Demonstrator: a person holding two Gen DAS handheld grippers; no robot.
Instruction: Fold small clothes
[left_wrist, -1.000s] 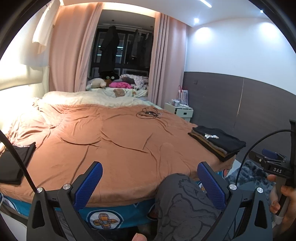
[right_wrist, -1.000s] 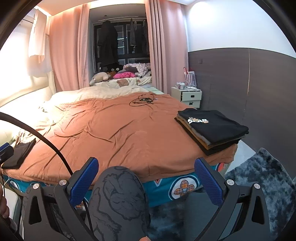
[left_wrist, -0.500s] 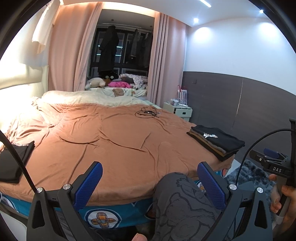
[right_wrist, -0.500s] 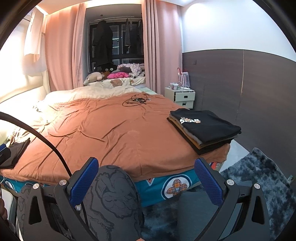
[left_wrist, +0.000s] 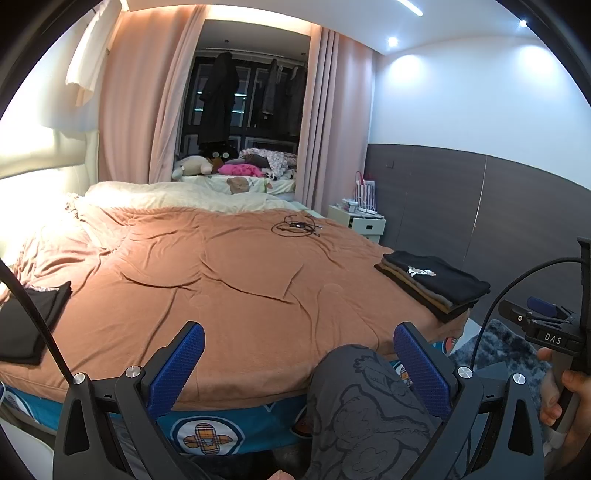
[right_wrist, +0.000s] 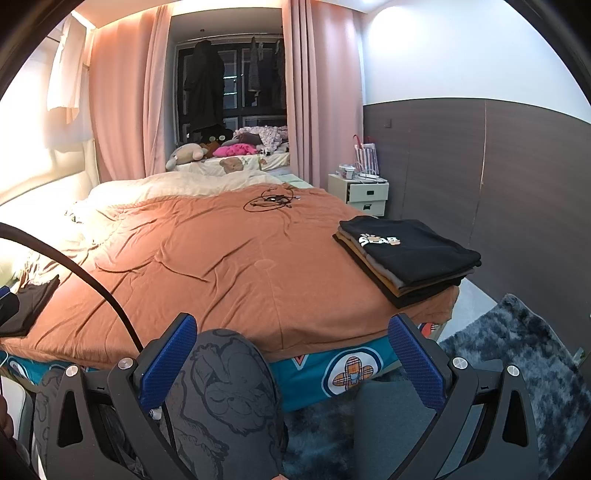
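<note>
Left gripper: jaws spread, nothing held | Right gripper: jaws spread, nothing held | Folded clothes stack: on bed's right corner (black shirt topmost) | Dark garment: left edge.

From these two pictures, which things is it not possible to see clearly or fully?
- Dark cloth at the bed's left edge: cut by the frame and crossed by a cable in the left wrist view; folded or not is unclear.
- Lower layers of the folded stack: covered by the black top shirt, so their count is unsure.
- Print on that shirt: too small to read.
- Items on the nightstand: too small.
- Floor by the bed: hidden by the knee and both open claws.
</note>
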